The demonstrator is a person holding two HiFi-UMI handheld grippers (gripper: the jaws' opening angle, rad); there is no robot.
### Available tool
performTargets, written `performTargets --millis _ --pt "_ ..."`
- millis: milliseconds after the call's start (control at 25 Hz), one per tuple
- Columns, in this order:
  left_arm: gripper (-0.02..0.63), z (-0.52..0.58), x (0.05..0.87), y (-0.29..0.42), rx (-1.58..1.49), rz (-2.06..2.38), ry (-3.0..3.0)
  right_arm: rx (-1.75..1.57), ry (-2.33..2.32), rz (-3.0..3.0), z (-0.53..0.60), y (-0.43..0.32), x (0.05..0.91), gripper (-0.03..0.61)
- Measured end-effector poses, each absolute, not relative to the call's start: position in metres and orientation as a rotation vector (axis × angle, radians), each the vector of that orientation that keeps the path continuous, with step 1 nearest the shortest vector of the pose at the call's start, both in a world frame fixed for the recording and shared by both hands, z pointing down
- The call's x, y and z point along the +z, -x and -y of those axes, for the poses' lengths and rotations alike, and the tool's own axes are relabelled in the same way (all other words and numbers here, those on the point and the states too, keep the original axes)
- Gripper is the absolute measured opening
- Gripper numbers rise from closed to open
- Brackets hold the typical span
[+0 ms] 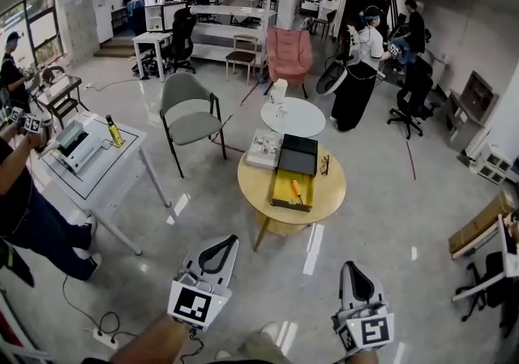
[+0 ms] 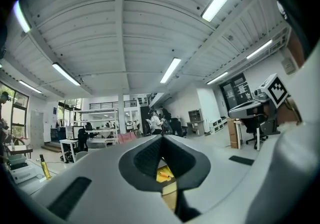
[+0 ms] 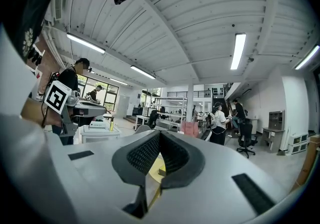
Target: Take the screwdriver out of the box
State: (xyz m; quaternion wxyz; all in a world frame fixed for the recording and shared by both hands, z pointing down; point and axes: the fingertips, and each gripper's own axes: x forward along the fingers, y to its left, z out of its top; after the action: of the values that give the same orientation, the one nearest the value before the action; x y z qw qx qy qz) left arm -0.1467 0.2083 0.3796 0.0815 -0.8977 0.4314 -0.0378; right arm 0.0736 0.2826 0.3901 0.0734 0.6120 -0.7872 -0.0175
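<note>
The box [image 1: 284, 186] lies open on the round wooden table [image 1: 253, 184], with its yellow inside showing. The screwdriver [image 1: 297, 190] lies in it, at a slant on the yellow floor toward the right wall. Nothing else shows in the box. The black lid [image 1: 298, 155] lies flat just behind the box, touching its far edge. A booklet [image 1: 264, 148] lies to the lid's left and a pair of glasses [image 1: 324, 164] to its right, both on the same table.

I hold both grippers low and in front of me, side by side, pointing level toward the table and well apart from it. My left gripper [image 1: 220, 250] is clenched: in its own view the pads meet at the tips with nothing between them, and the yellow box and screwdriver show only far off, through the gap under the pads. My right gripper [image 1: 353, 275] is clenched and empty too, its tips pressed together, with the table edge showing beyond them. Neither one touches the box.
</note>
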Motion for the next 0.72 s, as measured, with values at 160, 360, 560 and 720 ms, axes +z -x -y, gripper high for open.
performTargets --millis 160,360,560,720 --pt "0.012 -0.188 0.381 0.132 -0.121 -1.294 2.686 -0.046 -1.830 2.362 -0.262 -0.086 0.393 0.014" --pt "0.012 -0.165 0.375 0.122 -0.097 -1.347 2.659 -0.022 -1.845 2.327 -0.241 -0.106 0.394 0.014" --pt "0.012 -0.144 0.365 0.113 -0.056 -1.416 2.622 -0.048 -1.864 2.342 -0.221 -0.129 0.388 0.014" --pt "0.012 -0.129 0.364 0.091 -0.115 -1.349 2.656 -0.076 -1.854 2.373 -0.203 -0.140 0.376 0.014"
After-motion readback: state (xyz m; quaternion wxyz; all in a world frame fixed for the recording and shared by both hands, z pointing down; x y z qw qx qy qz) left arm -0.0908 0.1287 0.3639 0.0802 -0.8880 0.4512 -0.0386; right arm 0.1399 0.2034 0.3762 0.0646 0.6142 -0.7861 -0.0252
